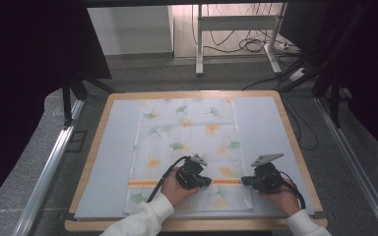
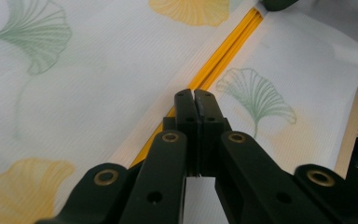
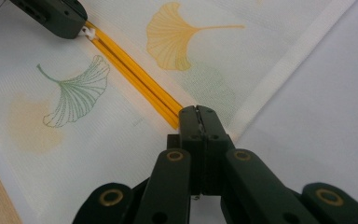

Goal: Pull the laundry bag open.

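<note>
Both grippers closed on orange zipper (image 1: 187, 182) of ginkgo-print pillowcase (image 1: 187, 132): right gripper (image 1: 246, 181) pins zipper end; left gripper (image 1: 208, 181) pinches slider mid-track; zipper travel roughly half done, judging by slider position.

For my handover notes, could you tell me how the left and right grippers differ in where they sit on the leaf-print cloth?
The left gripper sits mid-cloth on the orange stripe; the right gripper sits at the stripe's end by the leaf-print cloth's right edge. The left gripper's forearm lies over the cloth; the right gripper's hand rests beside it, on the grey mat. Both have fingers shut, tips at the stripe, facing each other.
</note>
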`<control>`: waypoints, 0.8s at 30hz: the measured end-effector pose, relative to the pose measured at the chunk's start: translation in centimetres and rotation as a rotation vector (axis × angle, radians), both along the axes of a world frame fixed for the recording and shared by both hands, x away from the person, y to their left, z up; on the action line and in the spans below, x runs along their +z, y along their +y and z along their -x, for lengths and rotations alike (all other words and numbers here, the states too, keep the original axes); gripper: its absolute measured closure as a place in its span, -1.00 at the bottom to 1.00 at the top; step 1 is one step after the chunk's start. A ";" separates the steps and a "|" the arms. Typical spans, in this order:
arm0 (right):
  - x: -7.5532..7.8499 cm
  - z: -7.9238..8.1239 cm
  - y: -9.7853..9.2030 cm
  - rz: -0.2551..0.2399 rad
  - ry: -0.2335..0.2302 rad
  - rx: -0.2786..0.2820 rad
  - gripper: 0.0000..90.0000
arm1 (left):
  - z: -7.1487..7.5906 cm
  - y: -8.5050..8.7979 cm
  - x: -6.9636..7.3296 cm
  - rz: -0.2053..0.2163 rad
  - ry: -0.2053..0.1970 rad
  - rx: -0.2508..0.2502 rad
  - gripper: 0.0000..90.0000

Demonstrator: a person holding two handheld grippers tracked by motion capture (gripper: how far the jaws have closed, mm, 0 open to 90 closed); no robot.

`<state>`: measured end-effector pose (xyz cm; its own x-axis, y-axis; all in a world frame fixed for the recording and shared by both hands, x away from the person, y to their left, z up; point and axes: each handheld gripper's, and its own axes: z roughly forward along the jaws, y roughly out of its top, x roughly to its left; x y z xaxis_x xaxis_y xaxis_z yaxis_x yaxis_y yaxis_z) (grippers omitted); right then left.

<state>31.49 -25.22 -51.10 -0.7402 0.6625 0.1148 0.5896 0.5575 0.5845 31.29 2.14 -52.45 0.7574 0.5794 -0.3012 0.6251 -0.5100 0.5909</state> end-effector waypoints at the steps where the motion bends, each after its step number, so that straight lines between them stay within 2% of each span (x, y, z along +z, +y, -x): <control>1: 0.0 0.0 0.0 0.000 0.000 0.000 0.99 | 0.0 0.3 0.0 0.001 0.002 0.003 1.00; 24: 0.0 0.0 -0.1 -0.004 0.002 0.002 0.99 | 0.8 5.0 -0.2 -0.004 0.009 0.038 1.00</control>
